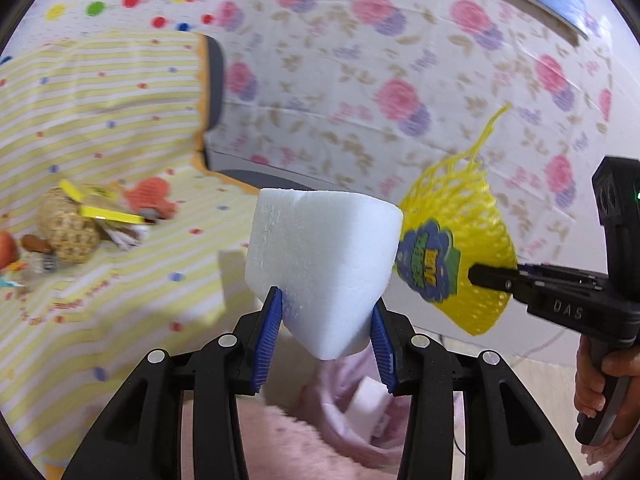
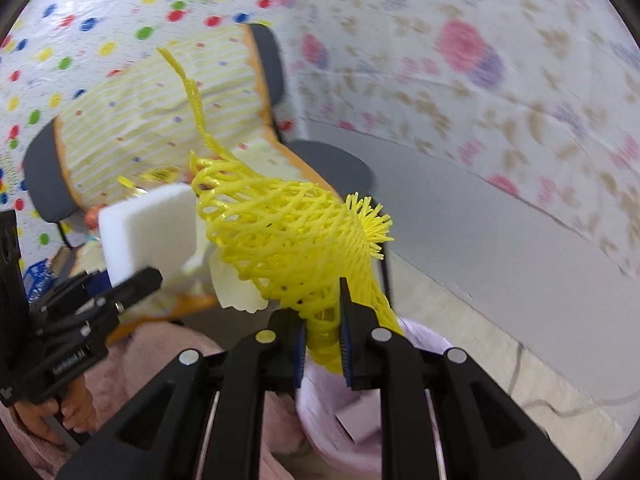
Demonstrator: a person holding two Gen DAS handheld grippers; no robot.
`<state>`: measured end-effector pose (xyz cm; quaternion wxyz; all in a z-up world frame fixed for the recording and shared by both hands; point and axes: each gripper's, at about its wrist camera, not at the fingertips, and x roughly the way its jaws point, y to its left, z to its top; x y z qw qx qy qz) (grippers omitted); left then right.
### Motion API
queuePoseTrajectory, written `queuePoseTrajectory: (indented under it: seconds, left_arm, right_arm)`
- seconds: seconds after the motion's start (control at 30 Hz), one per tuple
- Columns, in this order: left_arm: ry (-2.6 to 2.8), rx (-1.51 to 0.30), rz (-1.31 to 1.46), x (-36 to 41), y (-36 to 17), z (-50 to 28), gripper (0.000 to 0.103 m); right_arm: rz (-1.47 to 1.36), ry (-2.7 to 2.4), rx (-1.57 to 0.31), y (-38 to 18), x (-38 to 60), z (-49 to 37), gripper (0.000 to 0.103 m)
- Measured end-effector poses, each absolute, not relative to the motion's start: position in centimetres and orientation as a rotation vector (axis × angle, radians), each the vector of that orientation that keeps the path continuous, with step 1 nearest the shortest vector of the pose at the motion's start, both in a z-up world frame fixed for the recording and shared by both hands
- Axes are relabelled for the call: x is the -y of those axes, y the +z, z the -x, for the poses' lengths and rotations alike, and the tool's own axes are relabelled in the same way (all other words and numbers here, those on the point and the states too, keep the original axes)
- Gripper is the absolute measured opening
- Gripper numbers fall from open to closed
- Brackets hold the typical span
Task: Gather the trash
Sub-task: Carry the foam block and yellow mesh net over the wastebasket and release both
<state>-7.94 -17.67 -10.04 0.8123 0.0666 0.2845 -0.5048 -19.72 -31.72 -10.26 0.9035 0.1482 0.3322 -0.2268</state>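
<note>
Two loads hang above the pink bag [image 1: 360, 432]. Left wrist view: left gripper [image 1: 326, 336] jaws pinch the foam [image 1: 324, 256] directly over the bag; lower before letting go. Right wrist view: right gripper [image 2: 323, 340] jaws clamp the net [image 2: 288, 232] over the bag [image 2: 344, 432]; drop it inside the rim.

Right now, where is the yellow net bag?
The yellow net bag is clamped in the right gripper, held up in the air just right of the white foam block in the left gripper, above the pink trash bag.
</note>
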Motion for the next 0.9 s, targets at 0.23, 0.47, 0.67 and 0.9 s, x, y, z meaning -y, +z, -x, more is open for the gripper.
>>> queuePoseTrajectory:
  seconds: [0.23, 0.47, 0.67, 0.9]
  left_arm:
    - [-1.199, -0.688, -0.185, 21.4, -12.4, 10.6, 0.044]
    - [-1.239, -0.752, -0.234, 24.1, -14.2, 11.6, 0.046]
    - [-1.247, -0.787, -0.271, 25.8, -15.3, 11.5, 0.051]
    - [-1.237, -0.804, -0.278, 26.3, -15.8, 10.9, 0.069]
  right_arm:
    - [-0.420, -0.564, -0.742, -13.5, 33.3, 24.5, 0.014]
    - [-0.491, -0.585, -0.776, -15.4, 34.9, 25.6, 0.016]
    - [-0.539, -0.567, -0.813, -17.2, 36.3, 24.9, 0.017]
    - [-0.611, -0.557, -0.846, -19.2, 38.0, 24.2, 0.037]
